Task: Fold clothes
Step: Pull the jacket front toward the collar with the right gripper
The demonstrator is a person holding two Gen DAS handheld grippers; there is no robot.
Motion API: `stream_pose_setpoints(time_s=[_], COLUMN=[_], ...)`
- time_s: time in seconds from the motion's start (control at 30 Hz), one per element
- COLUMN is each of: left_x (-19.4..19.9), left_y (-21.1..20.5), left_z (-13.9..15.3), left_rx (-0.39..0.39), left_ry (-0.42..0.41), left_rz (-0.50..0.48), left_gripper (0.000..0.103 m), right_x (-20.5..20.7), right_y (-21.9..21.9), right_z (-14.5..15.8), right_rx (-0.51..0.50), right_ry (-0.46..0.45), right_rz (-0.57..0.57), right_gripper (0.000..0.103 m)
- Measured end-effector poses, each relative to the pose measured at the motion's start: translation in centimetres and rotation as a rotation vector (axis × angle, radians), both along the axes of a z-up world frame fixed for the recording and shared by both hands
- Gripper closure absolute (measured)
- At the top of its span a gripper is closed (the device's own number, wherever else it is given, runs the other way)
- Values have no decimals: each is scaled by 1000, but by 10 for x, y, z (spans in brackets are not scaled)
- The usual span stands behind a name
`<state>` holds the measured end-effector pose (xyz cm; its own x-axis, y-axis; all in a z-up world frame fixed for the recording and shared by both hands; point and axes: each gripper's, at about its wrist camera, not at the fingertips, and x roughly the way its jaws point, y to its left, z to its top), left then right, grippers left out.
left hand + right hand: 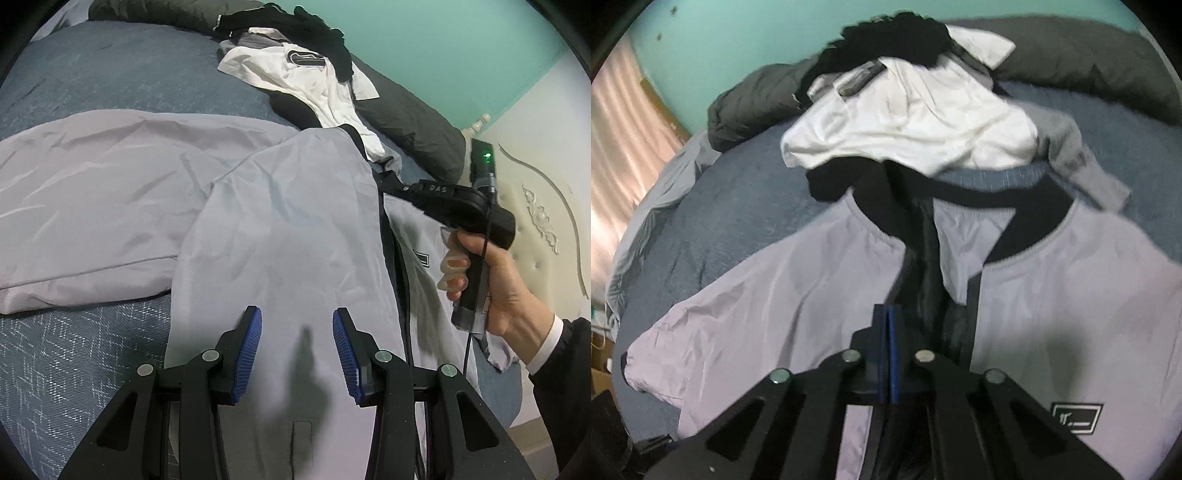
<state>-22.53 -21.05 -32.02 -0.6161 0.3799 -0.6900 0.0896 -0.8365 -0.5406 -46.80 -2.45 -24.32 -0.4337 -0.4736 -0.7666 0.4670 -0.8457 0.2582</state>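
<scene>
The lilac jacket (775,295) lies spread, front open, mid-bed (110,66). Left gripper (297,345) hovers, jaws apart, over a sleeve; right gripper (889,354) jaws closed, empty. Folding seems barely begun; next needs a sleeve grasp.

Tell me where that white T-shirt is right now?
The white T-shirt lies crumpled on the bed, just beyond the lilac jacket's collar, under a black garment.

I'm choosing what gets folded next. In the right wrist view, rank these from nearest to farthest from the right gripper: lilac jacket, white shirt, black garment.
1. lilac jacket, directly beneath the shut right gripper.
2. white shirt, beyond the collar, mid-bed.
3. black garment, atop the pile, by the wall.
</scene>
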Motion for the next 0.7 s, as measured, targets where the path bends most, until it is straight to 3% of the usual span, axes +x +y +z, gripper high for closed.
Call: stream_pose_setpoints(time_s=[0.13, 0.27, 0.33, 0.4, 0.57, 0.63, 0.67, 0.7], left_x=[1, 1, 1, 1, 0, 0, 0, 0], left_y=[1, -1, -3, -4, -5, -6, -6, -6], left_z=[-1, 0, -1, -1, -2, -3, -3, -3], left_rx=[1, 4, 7, 9, 11, 12, 11, 11], left_ry=[-2, 1, 1, 0, -3, -4, -3, -4], left_rz=[-5, -3, -1, 1, 0, 1, 2, 3], left_gripper=[59, 59, 59, 59, 59, 59, 59, 59], right_x=[-6, -14, -18, -19, -19, -17, -15, -12], right_y=[4, 9, 10, 10, 1, -4, -6, -7], right_z=[8, 1, -5, -8, -18, -20, -19, -17], right_rx=[20, -47, -86, -99, -95, -78, -67, -56], right_ry=[4, -70, -102, -98, -114, -102, -82, -62], right_rz=[-14, -5, -28, -51, -30, -13, -2, 7], right_gripper=[103, 102, 95, 72, 72, 80, 94, 97])
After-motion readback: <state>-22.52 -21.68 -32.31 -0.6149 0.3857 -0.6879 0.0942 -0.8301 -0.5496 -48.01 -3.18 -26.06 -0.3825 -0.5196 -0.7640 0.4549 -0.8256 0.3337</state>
